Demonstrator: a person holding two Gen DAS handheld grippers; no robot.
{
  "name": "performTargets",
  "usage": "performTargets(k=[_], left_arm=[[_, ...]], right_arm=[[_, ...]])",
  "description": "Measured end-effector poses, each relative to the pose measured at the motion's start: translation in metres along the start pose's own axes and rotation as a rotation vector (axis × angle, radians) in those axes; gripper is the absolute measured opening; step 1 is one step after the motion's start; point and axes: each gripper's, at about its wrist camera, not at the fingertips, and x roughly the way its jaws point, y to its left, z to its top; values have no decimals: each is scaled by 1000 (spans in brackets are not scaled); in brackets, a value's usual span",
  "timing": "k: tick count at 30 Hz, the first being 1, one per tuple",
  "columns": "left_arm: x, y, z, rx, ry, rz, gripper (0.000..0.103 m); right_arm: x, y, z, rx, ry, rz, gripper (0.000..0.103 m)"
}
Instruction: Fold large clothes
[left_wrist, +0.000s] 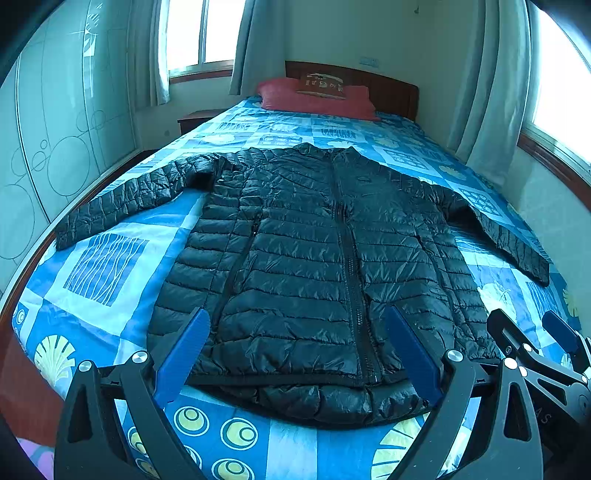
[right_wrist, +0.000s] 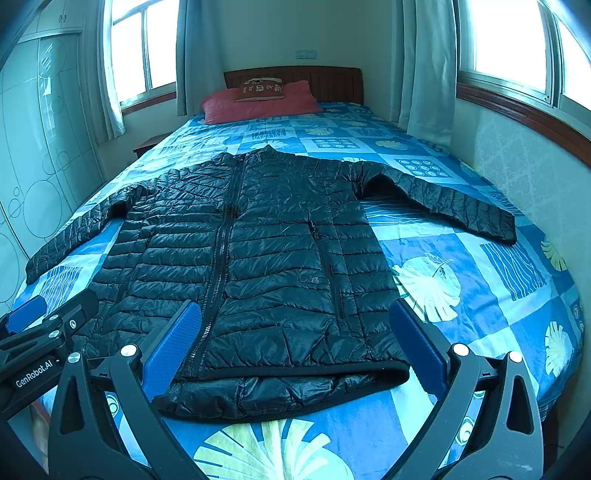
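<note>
1. Lying flat and front-up on the blue patterned bedspread: a black quilted puffer jacket, zipped shut down the middle.
2. Running lengthwise along the bed, long axis from hem to collar; collar pointing toward the wooden headboard, hem nearest both cameras at the foot end.
3. Spread out to either side, angling down toward the foot of the bed: 2 sleeves, one reaching toward the wardrobe side, the other toward the window-wall side.
4. Slightly rumpled at the hem, with a lower layer showing beneath the front edge.
5. Hovering above the hem, apart from the fabric: left gripper, blue fingers spread wide, nothing between them.
6. Hovering likewise over the hem's other half: right gripper, blue fingers also wide apart and empty.
7. Sitting side by side, each gripper visible at the edge of the other's view.
8. Resting at the head of the bed: a red pillow with a smaller brown cushion on top.
9. Flanking the bed: curtained windows and a pale wardrobe with circle patterns.
</note>
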Motion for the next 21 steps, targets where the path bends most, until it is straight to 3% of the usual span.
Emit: performTargets(k=[21], left_arm=[[2,6,0,-1,10,0,95]], right_arm=[[-2,0,0,-2,1,-1,101]])
